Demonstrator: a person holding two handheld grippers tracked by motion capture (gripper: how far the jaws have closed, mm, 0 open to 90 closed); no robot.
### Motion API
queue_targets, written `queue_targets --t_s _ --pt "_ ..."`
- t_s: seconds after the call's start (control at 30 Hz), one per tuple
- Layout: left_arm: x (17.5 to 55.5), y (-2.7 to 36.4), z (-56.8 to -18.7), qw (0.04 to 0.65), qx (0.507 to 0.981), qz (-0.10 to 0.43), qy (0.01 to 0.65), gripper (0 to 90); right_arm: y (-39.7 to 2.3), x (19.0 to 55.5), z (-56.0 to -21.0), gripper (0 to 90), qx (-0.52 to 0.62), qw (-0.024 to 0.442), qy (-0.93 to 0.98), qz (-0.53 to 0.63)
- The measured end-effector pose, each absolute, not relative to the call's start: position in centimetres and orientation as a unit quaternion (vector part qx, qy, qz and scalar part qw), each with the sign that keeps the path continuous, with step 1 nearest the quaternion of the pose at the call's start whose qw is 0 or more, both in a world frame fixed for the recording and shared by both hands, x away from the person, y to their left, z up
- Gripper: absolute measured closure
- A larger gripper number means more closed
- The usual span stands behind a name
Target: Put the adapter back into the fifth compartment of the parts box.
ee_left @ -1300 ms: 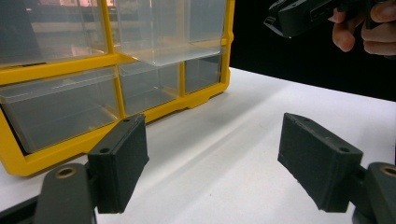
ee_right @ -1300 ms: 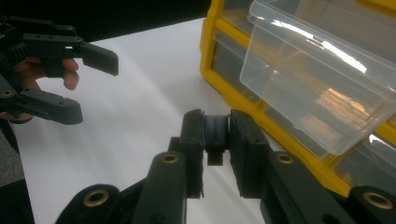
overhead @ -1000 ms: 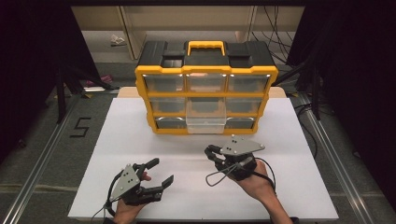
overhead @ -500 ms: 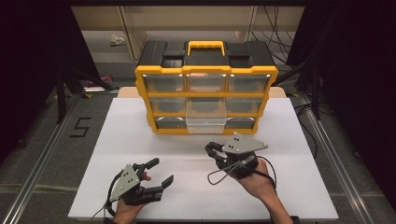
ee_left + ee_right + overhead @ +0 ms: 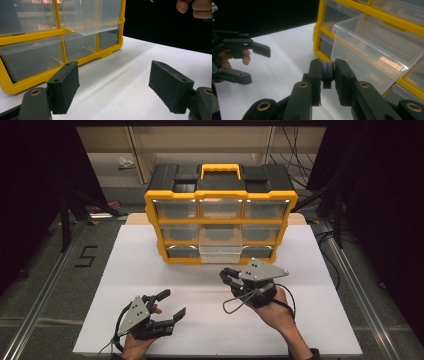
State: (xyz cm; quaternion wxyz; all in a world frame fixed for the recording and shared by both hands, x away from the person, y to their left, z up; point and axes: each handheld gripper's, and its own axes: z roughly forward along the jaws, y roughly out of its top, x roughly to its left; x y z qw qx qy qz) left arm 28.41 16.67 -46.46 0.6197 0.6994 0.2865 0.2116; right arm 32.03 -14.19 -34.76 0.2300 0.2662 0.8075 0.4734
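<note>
A yellow-framed organizer (image 5: 220, 222) with a black top and clear drawers stands at the back of the white table (image 5: 310, 320). Its middle drawer (image 5: 220, 247) is pulled out. My right gripper (image 5: 227, 276) hovers just in front of that drawer. In the right gripper view this gripper (image 5: 327, 73) is shut on a small dark grey block (image 5: 327, 70), close to the open drawer (image 5: 372, 47). My left gripper (image 5: 172, 303) rests open near the table's front left. In the left gripper view its jaws (image 5: 112, 82) stand wide apart with nothing between them, facing the organizer (image 5: 30, 40).
The table's front edge lies just behind both hands. A metal rail (image 5: 357, 290) runs along the floor on the right and another on the left. Cables (image 5: 295, 150) hang behind the organizer. A person's hand (image 5: 195, 7) is at the top right of the left gripper view.
My right gripper has edged a little toward the organizer with the block still held. The left gripper has stayed where it was.
</note>
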Motion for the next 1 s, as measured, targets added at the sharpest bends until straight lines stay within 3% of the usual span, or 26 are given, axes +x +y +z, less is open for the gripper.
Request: queue_targets --t_s 1.0 --pt "28.4 16.7 -46.5 0.620 0.699 0.210 0.288 23.6 -14.2 34.9 -31.7 76.5 0.284 0.262 0.783 0.488"
